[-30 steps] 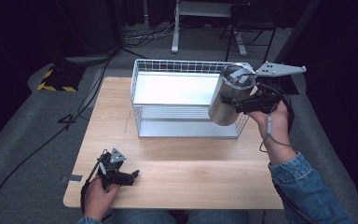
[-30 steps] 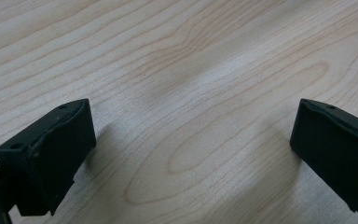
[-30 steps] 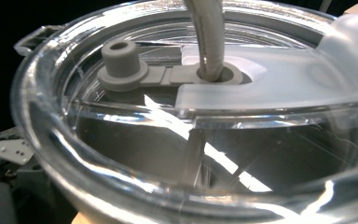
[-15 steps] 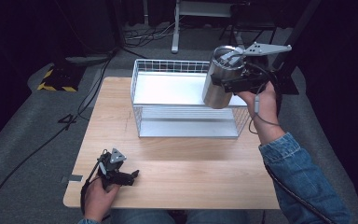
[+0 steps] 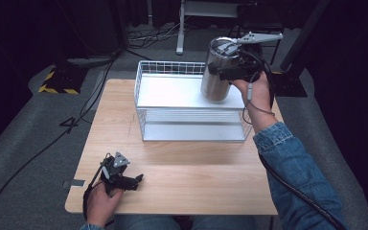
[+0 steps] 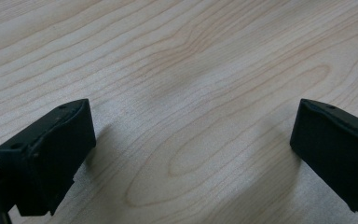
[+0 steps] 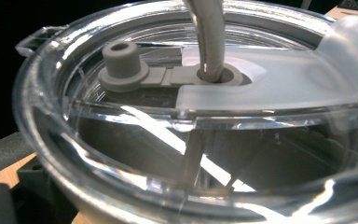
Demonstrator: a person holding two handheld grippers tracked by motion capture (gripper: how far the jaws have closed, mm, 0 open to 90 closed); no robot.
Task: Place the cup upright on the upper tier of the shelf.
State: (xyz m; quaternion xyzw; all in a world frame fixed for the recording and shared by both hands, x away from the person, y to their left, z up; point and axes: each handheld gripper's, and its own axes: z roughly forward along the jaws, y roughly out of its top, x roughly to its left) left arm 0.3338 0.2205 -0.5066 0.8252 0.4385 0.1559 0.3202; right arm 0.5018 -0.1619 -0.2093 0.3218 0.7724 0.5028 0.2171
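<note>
- Steel tumbler [image 5: 219, 72], high view: riding tilted in the right gripper [image 5: 227, 71], jaws pinching its upper part; over the last second it has been drifting toward 10 o'clock, now hanging over the wire basket [image 5: 146, 103] — placement likely nearing.
- Left gripper [image 5: 124, 178] resting at 7 o'clock on the table [image 5: 196, 163].
- Left gripper view: jaws standing spread over bare wood.
- Right gripper view: clear lid [image 7: 121, 135] and straw [image 7: 208, 32] crowding the lens.

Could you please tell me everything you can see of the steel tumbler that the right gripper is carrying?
The tumbler is a brushed stainless-steel cup, tapering toward its base, topped by a clear plastic lid with a grey stopper and a straw through its hole. The right gripper clamps its upper side, holding it slightly tilted in the air above the right end of the white wire basket. Nothing else touches it.
</note>
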